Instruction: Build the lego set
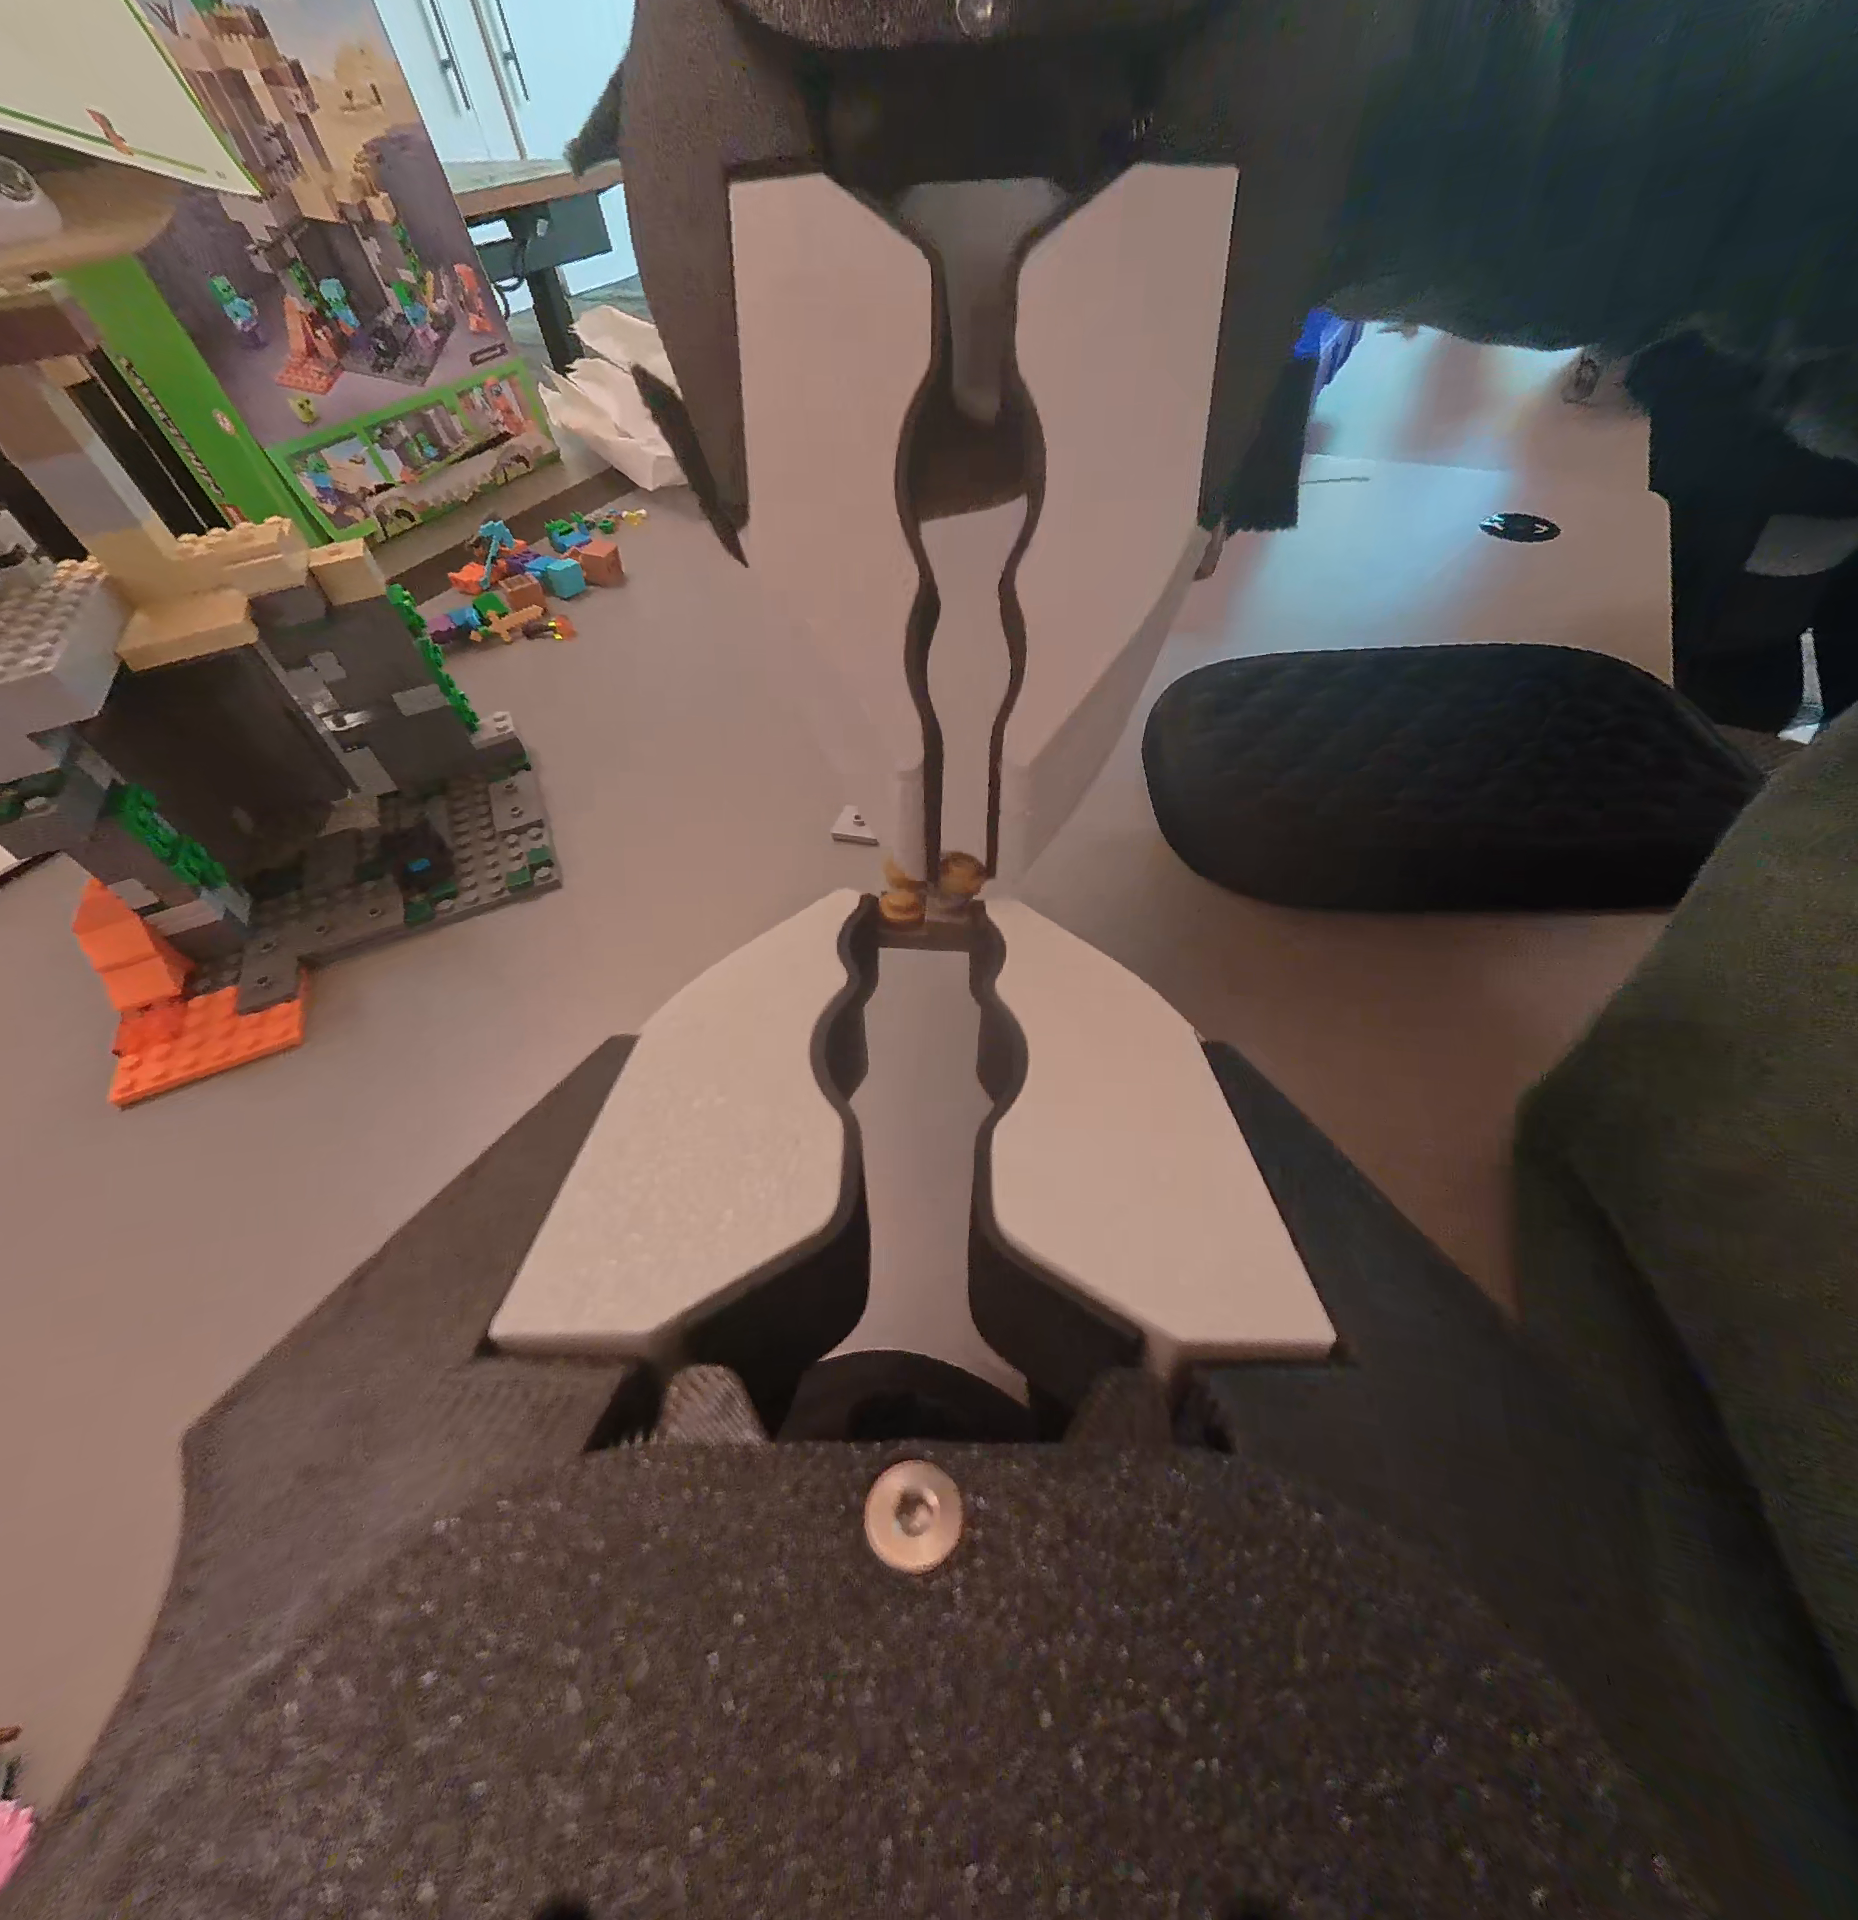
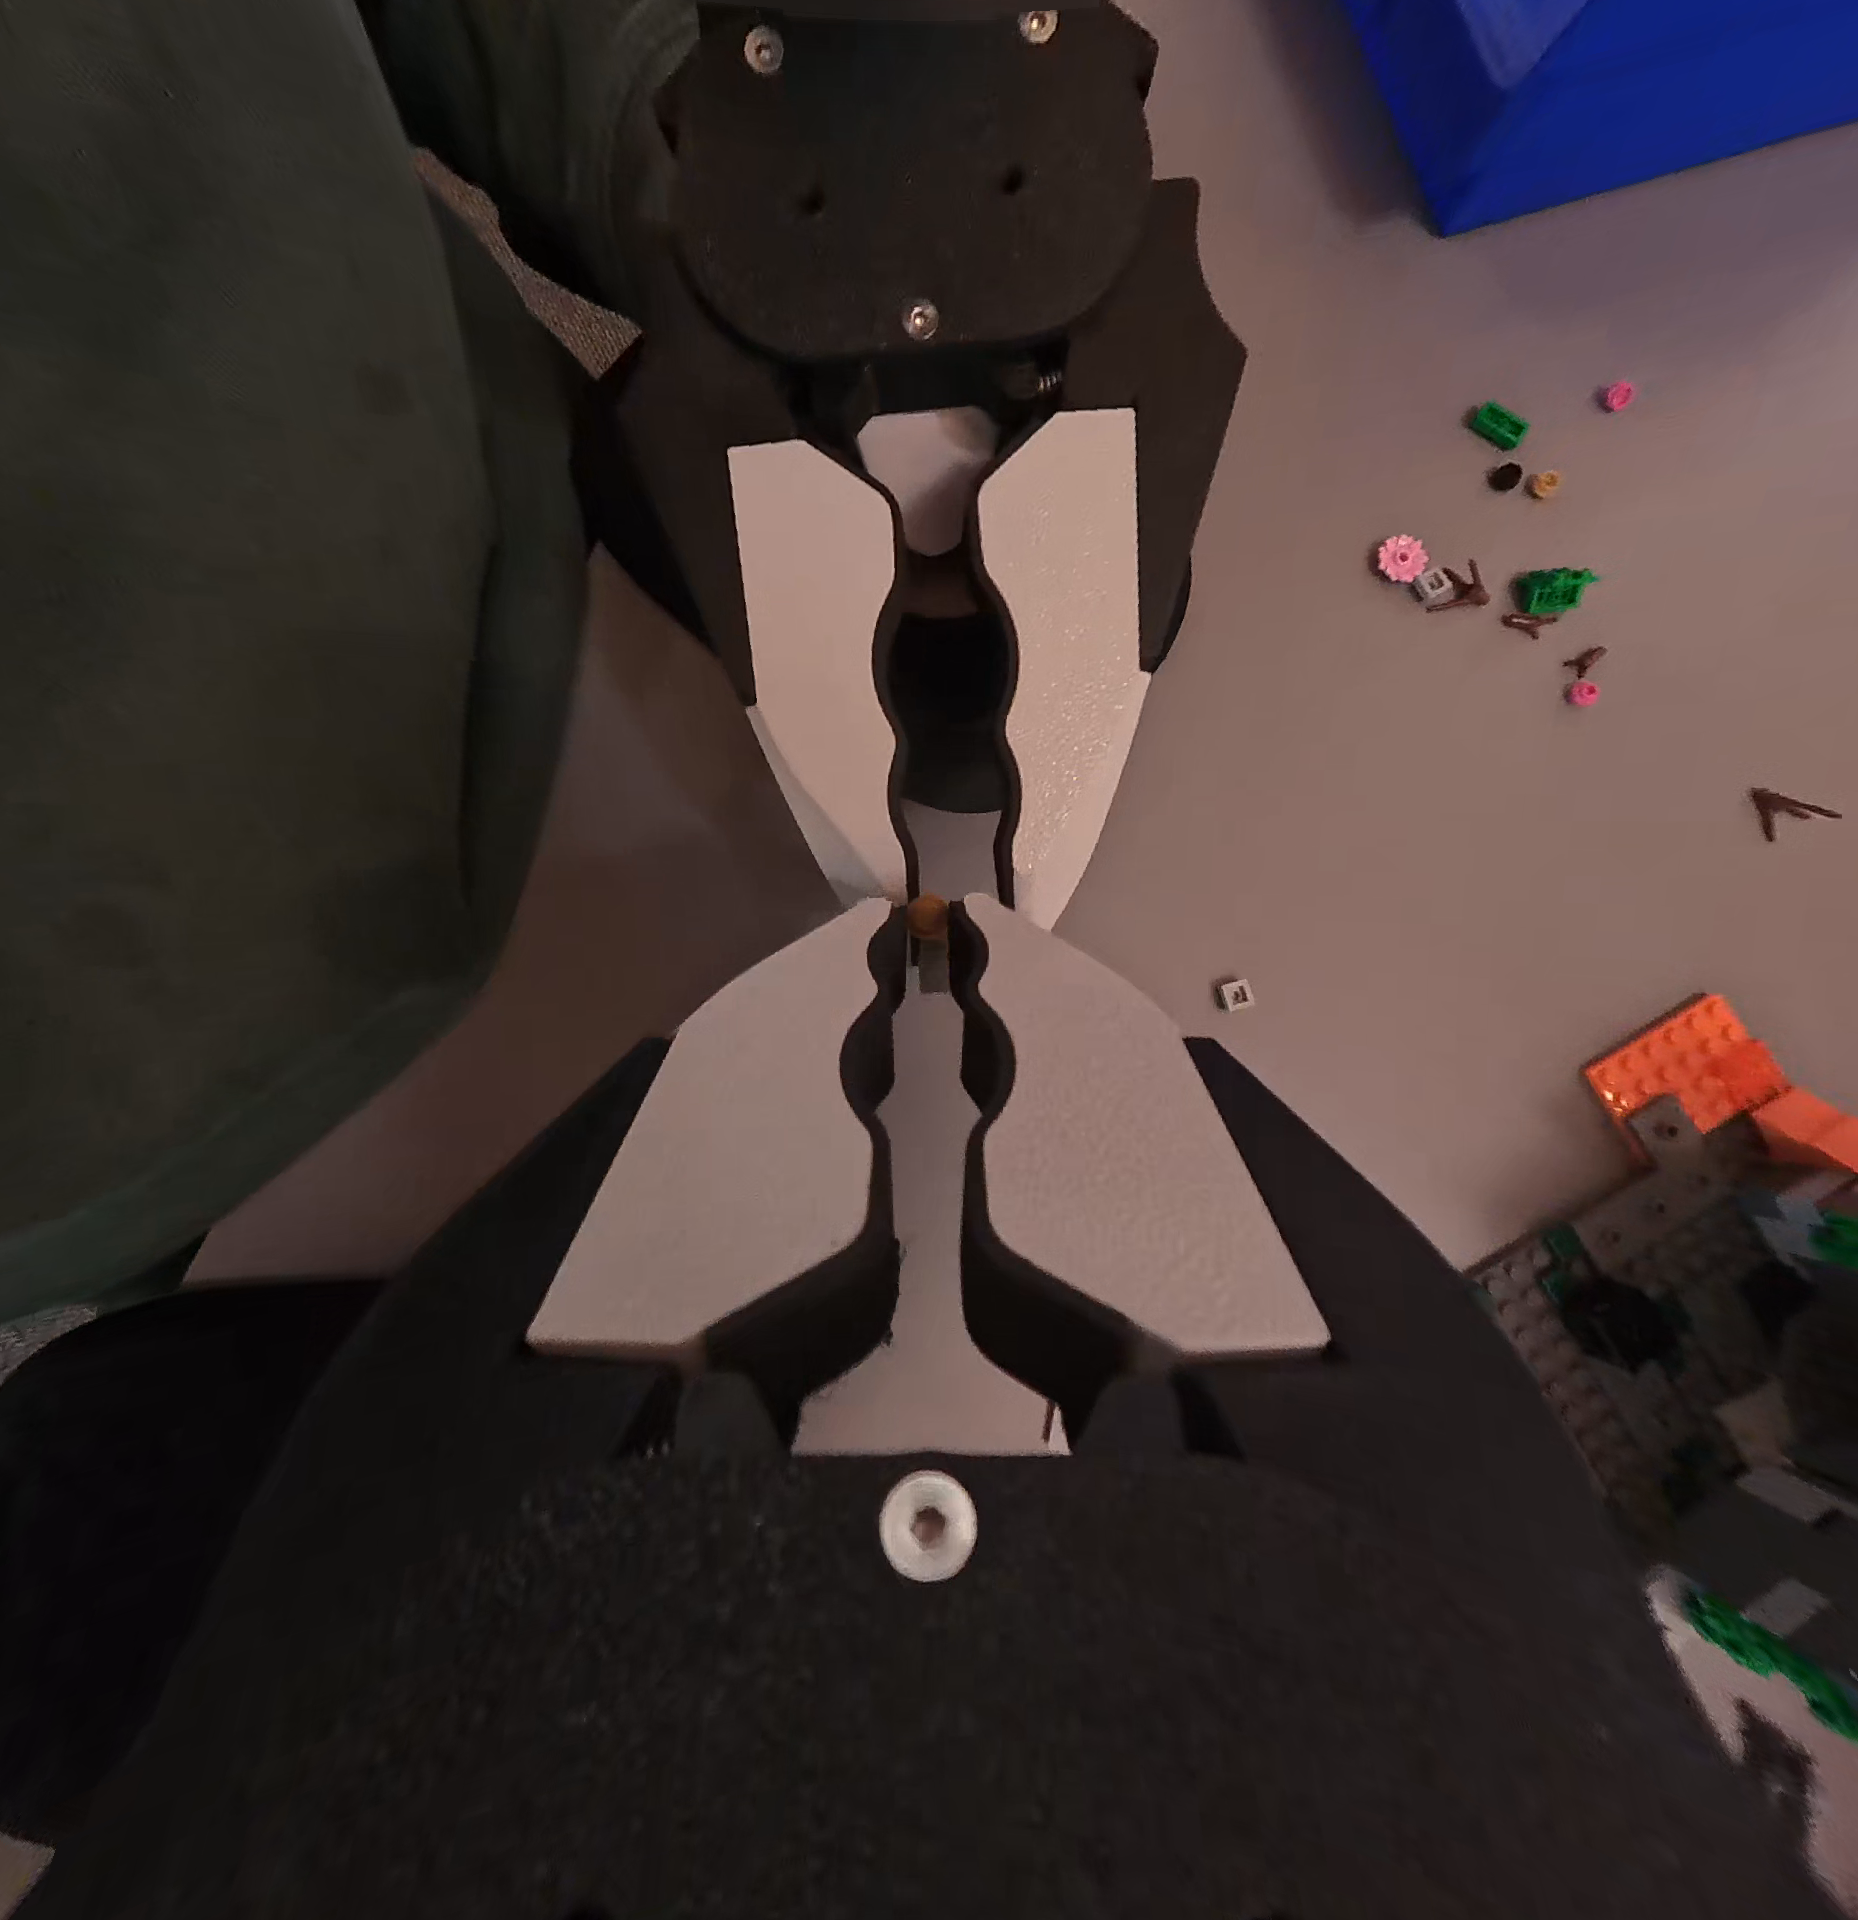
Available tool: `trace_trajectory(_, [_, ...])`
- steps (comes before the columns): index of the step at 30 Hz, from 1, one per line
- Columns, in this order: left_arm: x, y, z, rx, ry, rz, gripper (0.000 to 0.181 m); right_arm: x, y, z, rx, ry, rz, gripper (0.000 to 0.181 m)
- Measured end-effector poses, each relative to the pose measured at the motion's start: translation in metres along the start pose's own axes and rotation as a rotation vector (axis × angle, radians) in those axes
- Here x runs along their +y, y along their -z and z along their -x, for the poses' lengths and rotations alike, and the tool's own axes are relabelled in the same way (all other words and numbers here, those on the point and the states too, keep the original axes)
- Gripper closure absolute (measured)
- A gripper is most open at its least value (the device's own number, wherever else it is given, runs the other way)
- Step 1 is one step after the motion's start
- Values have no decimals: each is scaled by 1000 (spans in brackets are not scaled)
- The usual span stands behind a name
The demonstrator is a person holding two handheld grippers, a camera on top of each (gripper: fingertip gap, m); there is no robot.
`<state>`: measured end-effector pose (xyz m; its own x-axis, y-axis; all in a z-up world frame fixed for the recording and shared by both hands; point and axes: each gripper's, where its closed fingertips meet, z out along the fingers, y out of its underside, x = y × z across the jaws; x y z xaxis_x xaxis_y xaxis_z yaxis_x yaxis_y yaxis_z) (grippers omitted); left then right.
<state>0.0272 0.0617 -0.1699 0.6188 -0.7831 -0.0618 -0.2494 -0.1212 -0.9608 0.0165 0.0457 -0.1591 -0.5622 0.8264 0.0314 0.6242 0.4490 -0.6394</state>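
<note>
My two grippers meet tip to tip above the grey table (image 1: 229,1299). My left gripper (image 1: 927,923) comes from the bottom of the left wrist view. It is shut on a small dark plate (image 1: 925,938) that carries a gold round stud stack (image 1: 897,896) and a grey piece (image 1: 948,912). My right gripper (image 1: 963,854) comes down from above, shut on a gold round stud (image 1: 961,871) that touches the plate assembly. In the right wrist view my right gripper (image 2: 925,920) pinches that gold stud (image 2: 927,914), and the left gripper (image 2: 956,888) faces it from above.
A partly built grey, tan and orange Lego structure (image 1: 281,748) stands at left before the set's box (image 1: 364,312), with loose bricks (image 1: 530,592) behind. A black cushion (image 1: 1444,769) lies right. Small loose pieces (image 2: 1507,582), a blue box (image 2: 1631,104) and a green sleeve (image 2: 229,623) show too.
</note>
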Motion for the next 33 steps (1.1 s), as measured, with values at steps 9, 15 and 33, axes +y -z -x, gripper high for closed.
trace_trajectory(9, [-4,3,-1,10,5,-29,165,0,0,0,-2,7,32,172])
trace_trajectory(15, [-6,5,-1,11,8,-42,165,-4,2,0,-9,-3,14,171])
trace_trajectory(33, [-15,10,1,-23,-15,-93,165,-11,7,-3,-265,-1216,-860,147])
